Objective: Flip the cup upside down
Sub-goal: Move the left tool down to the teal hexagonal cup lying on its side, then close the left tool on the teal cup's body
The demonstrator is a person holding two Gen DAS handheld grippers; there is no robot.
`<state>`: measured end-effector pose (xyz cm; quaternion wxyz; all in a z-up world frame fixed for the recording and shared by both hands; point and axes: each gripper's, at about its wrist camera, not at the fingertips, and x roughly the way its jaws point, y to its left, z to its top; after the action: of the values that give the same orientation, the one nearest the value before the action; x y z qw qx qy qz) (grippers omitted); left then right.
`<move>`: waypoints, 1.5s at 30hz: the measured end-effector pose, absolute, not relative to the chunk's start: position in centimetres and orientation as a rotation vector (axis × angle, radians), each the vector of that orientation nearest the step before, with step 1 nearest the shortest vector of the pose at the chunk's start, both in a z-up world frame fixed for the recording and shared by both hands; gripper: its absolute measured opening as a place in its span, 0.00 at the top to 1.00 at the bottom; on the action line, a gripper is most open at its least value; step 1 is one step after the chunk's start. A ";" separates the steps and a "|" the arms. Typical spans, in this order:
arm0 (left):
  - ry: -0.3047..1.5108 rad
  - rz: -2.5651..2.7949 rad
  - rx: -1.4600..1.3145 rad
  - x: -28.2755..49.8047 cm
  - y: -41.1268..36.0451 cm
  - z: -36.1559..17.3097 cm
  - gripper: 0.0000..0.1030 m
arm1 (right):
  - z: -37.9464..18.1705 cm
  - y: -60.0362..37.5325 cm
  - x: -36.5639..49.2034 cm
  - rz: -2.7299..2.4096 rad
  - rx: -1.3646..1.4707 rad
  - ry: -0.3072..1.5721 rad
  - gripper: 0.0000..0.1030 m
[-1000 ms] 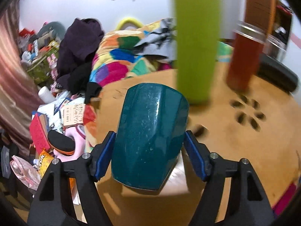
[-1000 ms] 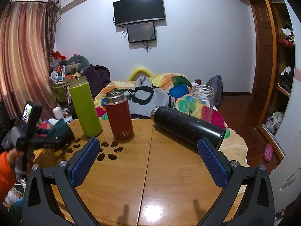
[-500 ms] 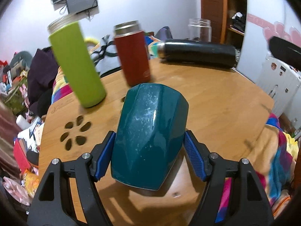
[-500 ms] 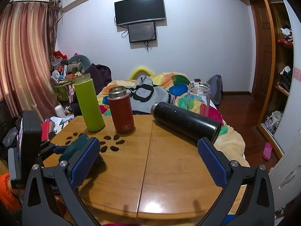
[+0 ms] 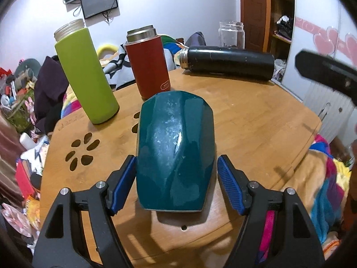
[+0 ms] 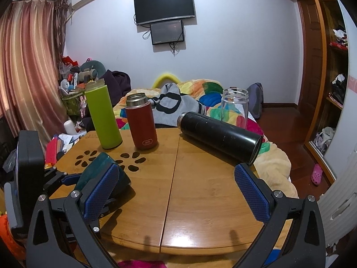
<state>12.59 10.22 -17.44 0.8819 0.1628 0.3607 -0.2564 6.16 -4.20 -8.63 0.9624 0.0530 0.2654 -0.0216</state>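
Observation:
A teal faceted cup [image 5: 175, 149] stands mouth-down on the wooden table [image 5: 256, 120], between the blue pads of my left gripper [image 5: 176, 184]. The left pad touches the cup; a narrow gap shows at the right pad, so the jaws stand open around it. In the right wrist view the cup [image 6: 98, 167] sits at the table's left side with the left gripper beside it. My right gripper [image 6: 176, 195] is wide open and empty over the table's near middle.
A green bottle [image 6: 102, 116] and a red flask [image 6: 141, 120] stand at the back left. A black flask [image 6: 219, 137] lies on its side at the back right, with a glass jar [image 6: 234, 106] behind it. Paw-shaped cutouts [image 6: 131, 158] pierce the tabletop. A bed lies beyond.
The left gripper swung from facing the room's left side to facing across the table and set the cup rim-down. Its right pad has come off the cup. The right gripper barely moved.

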 end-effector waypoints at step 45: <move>0.587 -0.618 0.154 12.4 16.2 -12.3 0.70 | -15.2 4.4 10.3 0.244 0.082 0.747 0.43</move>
<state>12.36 16.16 -12.26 0.9077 0.0746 0.2843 -0.2995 10.29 4.36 -15.22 0.9230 0.0399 0.3637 0.1189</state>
